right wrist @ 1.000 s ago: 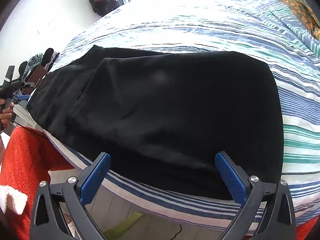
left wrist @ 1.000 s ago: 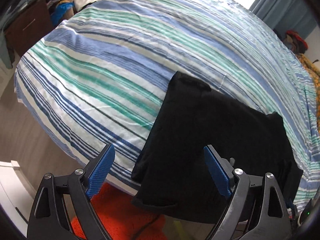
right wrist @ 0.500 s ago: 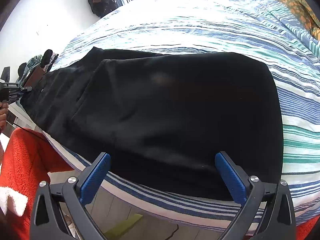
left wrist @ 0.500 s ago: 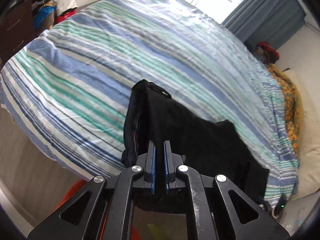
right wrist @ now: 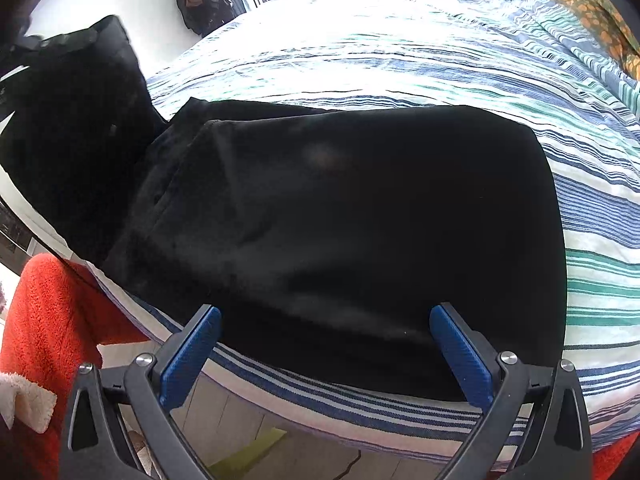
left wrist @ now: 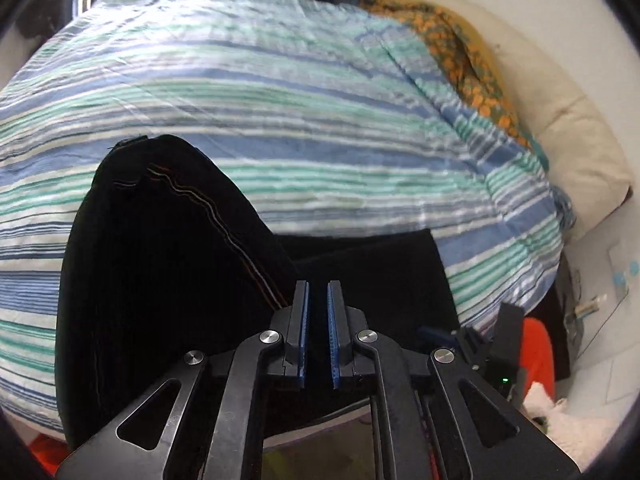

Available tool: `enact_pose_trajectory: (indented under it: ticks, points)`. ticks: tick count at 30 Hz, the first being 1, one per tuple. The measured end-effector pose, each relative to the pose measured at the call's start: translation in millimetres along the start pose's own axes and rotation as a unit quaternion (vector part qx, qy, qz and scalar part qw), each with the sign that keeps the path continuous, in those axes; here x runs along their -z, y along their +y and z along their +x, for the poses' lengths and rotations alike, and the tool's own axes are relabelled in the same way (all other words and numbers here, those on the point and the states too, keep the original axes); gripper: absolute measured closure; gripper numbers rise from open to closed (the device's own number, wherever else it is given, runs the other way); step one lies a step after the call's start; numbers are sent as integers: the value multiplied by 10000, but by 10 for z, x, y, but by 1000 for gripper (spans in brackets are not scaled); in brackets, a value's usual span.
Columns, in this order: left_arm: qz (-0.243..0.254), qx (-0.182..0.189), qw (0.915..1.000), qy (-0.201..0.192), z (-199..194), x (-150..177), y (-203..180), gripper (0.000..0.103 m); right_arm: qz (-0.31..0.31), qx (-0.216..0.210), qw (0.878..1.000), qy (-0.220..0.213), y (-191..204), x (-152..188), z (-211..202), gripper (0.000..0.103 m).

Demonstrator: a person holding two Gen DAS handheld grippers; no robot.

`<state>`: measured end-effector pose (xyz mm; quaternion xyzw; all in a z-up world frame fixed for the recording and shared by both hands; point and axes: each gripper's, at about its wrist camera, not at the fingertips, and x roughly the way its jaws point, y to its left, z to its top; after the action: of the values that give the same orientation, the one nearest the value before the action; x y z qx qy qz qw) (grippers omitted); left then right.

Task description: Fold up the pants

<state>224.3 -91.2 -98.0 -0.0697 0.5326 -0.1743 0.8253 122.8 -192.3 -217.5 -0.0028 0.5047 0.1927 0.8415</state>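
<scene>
Left wrist view: the left gripper [left wrist: 318, 332] has its blue pads drawn nearly together, a narrow slit remaining between them. A second ago they stood wide apart over the pants; they have since closed on the near end of the garment. Fabric between the pads cannot be confirmed directly, but one end of the black pants [left wrist: 168, 264] now stands raised and curled over, inner seam stitching exposed, so a pinch on the cloth is the likely reading. The rest of the pants lies flat on the striped duvet [left wrist: 320, 128], beyond the pads and toward the pillow [left wrist: 560, 128]. Judgement: the fold-over of one end onto the other is under way.

Right wrist view: the right gripper [right wrist: 326, 354] is spread wide, holding nothing, at the near edge of the flat pants [right wrist: 360, 220], as it was a second ago. The lifted end rises at the left of the flat part. The duvet beyond the pants, toward the window, is bare and offers room; the near hem lies close to the bed edge, leaving little margin there.
</scene>
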Motion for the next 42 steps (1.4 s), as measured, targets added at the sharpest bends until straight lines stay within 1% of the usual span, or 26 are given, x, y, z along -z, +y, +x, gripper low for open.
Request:
enact_pose_trajectory:
  ticks: [1,2,3,4,5,6,8,10,12,14,16,17,18,20,21,23,25,27,29,31,32,33,36,38,40,42]
  points:
    - [140,-221,9994,248,182,0,-132,97,-20,10,10000,-2,8,3,-4,0]
    - [268,-322,9984,373,262,17,-261,97,-24,12,10000,-3,7,3,-6,0]
    - [363,-251,9983,385,251,32,-362,97,-10,-1,10000,1,1,5,-9,0]
    - [446,-81,9985,310,164,36,-465,91,8,-27,10000,-14,-7,5,-18,0]
    - [524,118,9984,199,39,19,-539,81,32,-63,10000,-21,-16,5,-24,0]
    - [590,257,9979,55,-125,-8,-571,75,66,-108,9999,-27,-32,3,-30,0]
    - [683,285,9967,-337,-471,-70,-565,50,156,-227,9996,-43,-77,-2,-40,0]
    - [695,49,9946,-770,-813,-83,-419,46,259,-339,9991,-57,-123,-6,-46,0]
    - [632,-522,9911,-1048,-1009,-57,-156,46,315,-406,9987,-67,-147,-3,-51,0]
    - [437,-1124,9863,-1128,-1046,59,170,46,320,-433,9985,-70,-161,-1,-54,0]
    - [179,-1711,9801,-994,-885,215,516,48,321,-442,9985,-67,-166,-1,-58,0]
    - [61,-1917,9776,-871,-755,325,666,48,327,-446,9984,-66,-170,-5,-68,0]
    - [-2,-2006,9769,-738,-601,443,777,50,331,-453,9984,-61,-170,-11,-77,0]
    - [-38,-2003,9793,-273,-182,687,865,72,362,-487,9981,-46,-203,-34,-106,0]
    - [-37,-1873,9823,-82,11,812,862,78,413,-529,9977,-45,-243,-61,-129,0]
    - [100,-1904,9816,-98,233,1032,755,84,653,-645,9957,-96,-283,-101,-217,1]
    - [400,-2146,9755,-289,283,1129,604,85,962,-945,9902,-357,-357,-162,-395,4]
    - [526,-2180,9742,-260,286,1144,571,85,1241,-1661,9767,-559,-419,-291,-504,9]
    - [308,-1957,9798,-275,263,1135,648,85,1623,-2633,9500,-435,-468,-464,-428,17]
    - [139,-1779,9835,-304,226,1132,704,85,1760,-3204,9308,40,-421,-645,-194,25]
    - [108,-1741,9842,-310,218,1132,718,84,1707,-3369,9253,327,-371,-720,-51,28]
    - [83,-1720,9846,-315,217,1133,726,84,1600,-3426,9240,570,-310,-778,83,35]
    - [37,-1715,9846,-345,231,1160,739,84,1052,-3285,9309,1205,-113,-868,386,44]
    - [46,-1721,9844,-362,204,1135,763,83,812,-3319,9274,1523,-20,-876,510,46]
    - [46,-1696,9848,-376,212,1142,782,83,555,-3233,9305,1630,12,-795,551,49]
    - [21,-1661,9854,-379,208,1136,808,83,491,-3351,9253,1707,3,-803,581,51]
